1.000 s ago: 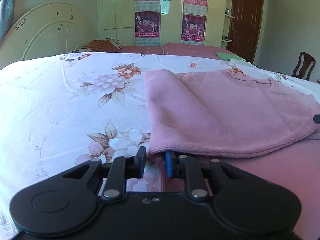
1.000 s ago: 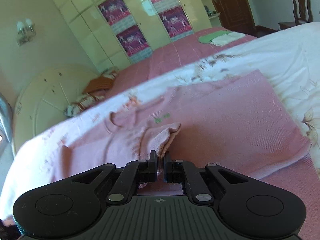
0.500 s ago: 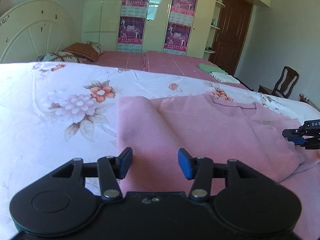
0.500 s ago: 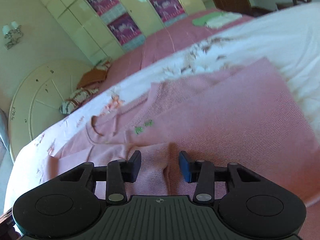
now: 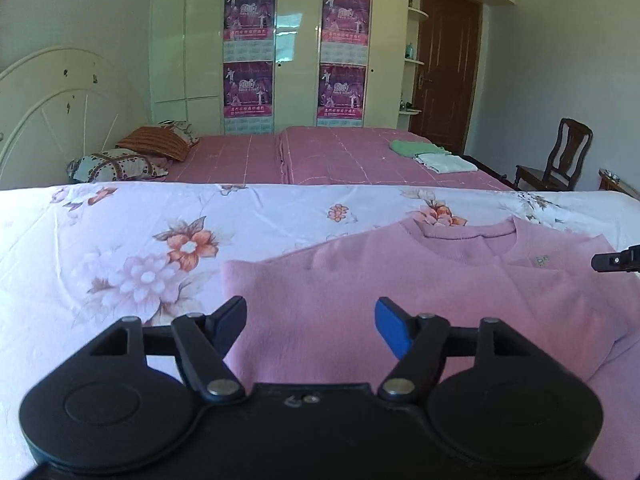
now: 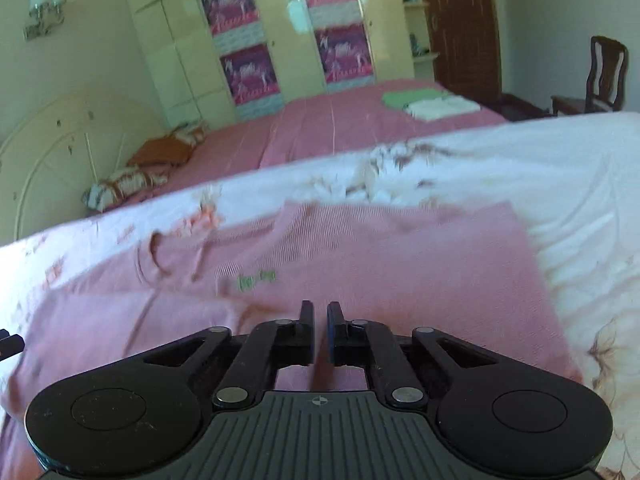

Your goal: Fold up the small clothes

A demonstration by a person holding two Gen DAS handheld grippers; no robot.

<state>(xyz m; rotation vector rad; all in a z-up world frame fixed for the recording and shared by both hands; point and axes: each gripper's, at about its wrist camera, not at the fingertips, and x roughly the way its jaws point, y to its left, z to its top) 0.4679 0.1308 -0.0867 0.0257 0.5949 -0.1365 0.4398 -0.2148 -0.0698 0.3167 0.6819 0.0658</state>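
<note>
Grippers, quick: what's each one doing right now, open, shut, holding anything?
Left gripper: open, just been opening, above the pink sweater, holding nothing.
Right gripper: shut, just closed, nothing visibly between its jaws.

**Daylit room, right view smeared**

Daylight is filling the room, fairly bright w/ a cool purple cast in the left wrist view and a warmer yellow one in the right. Glare is bouncing off the glossy wardrobe doors [image 5: 288,40] in both. The floral bedspread [image 6: 560,168] is blowing out to near white on the right. Left view is staying sharp; right view is showing motion blur across the pink sweater [image 6: 360,248] and flower print. Fisheye is bending walls, and dark vignette is cutting the top corners.
</note>
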